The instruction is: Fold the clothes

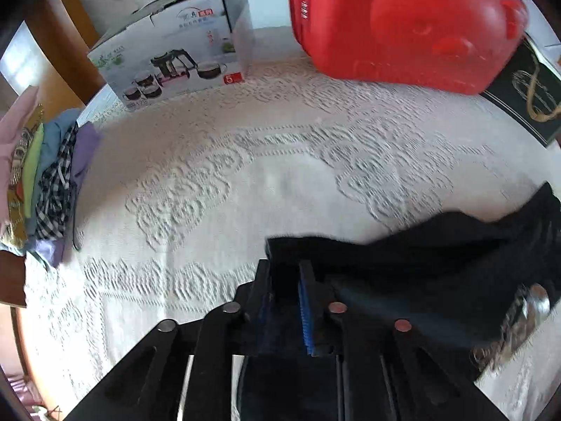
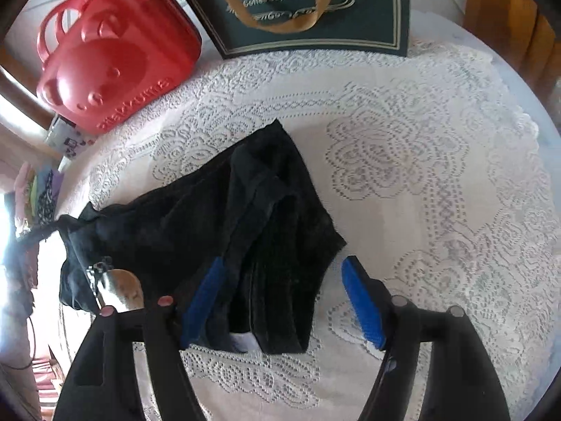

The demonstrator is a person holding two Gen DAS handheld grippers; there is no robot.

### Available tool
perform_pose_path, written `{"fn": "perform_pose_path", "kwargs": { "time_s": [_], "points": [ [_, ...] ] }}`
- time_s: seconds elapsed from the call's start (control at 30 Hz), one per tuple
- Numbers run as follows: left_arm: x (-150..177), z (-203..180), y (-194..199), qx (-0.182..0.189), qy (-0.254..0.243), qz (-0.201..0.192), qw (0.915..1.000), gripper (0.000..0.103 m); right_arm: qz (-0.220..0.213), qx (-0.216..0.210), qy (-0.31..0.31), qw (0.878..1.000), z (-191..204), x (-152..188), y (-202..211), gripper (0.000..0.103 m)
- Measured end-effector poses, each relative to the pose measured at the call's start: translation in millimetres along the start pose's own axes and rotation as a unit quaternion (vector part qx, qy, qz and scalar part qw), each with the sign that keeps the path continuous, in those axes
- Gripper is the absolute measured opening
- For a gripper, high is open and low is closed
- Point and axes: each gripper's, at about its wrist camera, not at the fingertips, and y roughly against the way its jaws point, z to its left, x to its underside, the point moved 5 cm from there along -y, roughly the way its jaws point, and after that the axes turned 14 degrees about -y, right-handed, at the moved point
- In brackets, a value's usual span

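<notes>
Between my left gripper's [image 1: 285, 301] closed fingers sits a corner of the black garment [image 2: 196, 224], mid-fold, I judge. My right gripper [image 2: 280, 301] hangs wide open, empty, straddling its near edge; next it should pinch there.

left wrist: low, close, facing the boxes, somewhat blurred | right wrist: higher, angled down | shared: black garment [image 1: 438, 245] [image 2: 196, 217]

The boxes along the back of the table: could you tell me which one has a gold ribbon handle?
The dark green gift box lettered "Coffee Cup", standing right of the red case. The grey tea-set box has none.
</notes>
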Motion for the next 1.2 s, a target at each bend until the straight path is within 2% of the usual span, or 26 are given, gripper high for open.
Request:
{"fn": "perform_pose_path", "kwargs": {
  "time_s": [0.03, 0.07, 0.1, 0.27, 0.4, 0.43, 0.47, 0.53, 0.6, 0.63, 0.7, 0.73, 0.8, 0.83, 0.9, 0.93, 0.97, 1.03, 1.1, 1.2],
  "points": [
    [7, -2, 3, 0.009, 0.005, 0.0, 0.9999, 0.055, -0.003, -0.002, -0.003, 1.0, -2, 1, 3, 0.071],
    [15, -4, 7, 0.017, 0.01, 0.001, 0.9998, 0.081, -0.004, -0.003, -0.008, 1.0, -4, 2, 5, 0.071],
    [23, -9, 12, 0.021, 0.01, -0.001, 0.9997, 0.084, -0.006, -0.005, -0.012, 1.0, -6, 2, 7, 0.071],
    [58, -14, 10, 0.03, 0.023, 0.011, 0.9992, 0.084, -0.005, -0.007, -0.03, 1.0, -9, 3, 6, 0.072],
    [84, -18, 5, 0.039, 0.037, 0.025, 0.9982, 0.084, 0.013, -0.002, -0.033, 0.999, -3, 7, -6, 0.074],
    [91, -19, 4, 0.041, 0.041, 0.029, 0.9979, 0.084, 0.02, -0.001, -0.034, 0.999, -2, 9, -10, 0.081],
    [97, -20, 2, 0.043, 0.044, 0.032, 0.9976, 0.084, 0.027, -0.001, -0.034, 0.999, -1, 12, -13, 0.094],
    [109, -24, -1, 0.048, 0.048, 0.039, 0.9969, 0.083, 0.047, 0.004, -0.021, 0.999, 6, 20, -21, 0.096],
    [116, -26, -6, 0.04, 0.046, 0.043, 0.9972, 0.08, 0.058, 0.035, 0.01, 0.998, 11, 28, -25, 0.043],
    [119, -26, -9, 0.035, 0.045, 0.045, 0.9974, 0.081, 0.064, 0.05, 0.026, 0.996, 13, 32, -27, 0.009],
    [122, -26, -10, 0.033, 0.046, 0.043, 0.9975, 0.08, 0.075, 0.077, 0.046, 0.993, 12, 37, -30, 0.008],
    [124, -26, -11, 0.033, 0.046, 0.045, 0.9974, 0.08, 0.08, 0.085, 0.037, 0.992, 4, 35, -31, 0.008],
    [127, -26, -12, 0.034, 0.046, 0.053, 0.997, 0.082, 0.09, 0.073, 0.015, 0.993, -7, 31, -29, 0.007],
    [128, -26, -12, 0.038, 0.049, 0.059, 0.9964, 0.082, 0.093, 0.067, 0.011, 0.993, -8, 29, -26, 0.008],
    [126, -24, -8, 0.05, 0.057, 0.064, 0.9951, 0.082, 0.073, 0.084, 0.026, 0.993, -5, 23, -15, 0.033],
    [119, -25, 3, 0.062, 0.057, 0.045, 0.9955, 0.082, 0.058, 0.098, 0.037, 0.993, -3, 19, -8, 0.052],
    [111, -26, 11, 0.071, 0.056, 0.027, 0.9955, 0.083, 0.042, 0.106, 0.045, 0.992, 0, 14, 0, 0.064],
    [87, -30, 27, 0.091, 0.052, -0.011, 0.9944, 0.084, 0.017, 0.087, 0.045, 0.995, 7, -1, 13, 0.072],
    [58, -39, 31, 0.097, 0.035, -0.037, 0.9939, 0.085, 0.0, 0.061, 0.04, 0.997, 14, -15, 23, 0.076],
    [23, -54, 15, 0.092, 0.004, -0.037, 0.995, 0.085, -0.001, 0.044, 0.039, 0.998, 29, -33, 13, 0.082]
  ]
}}
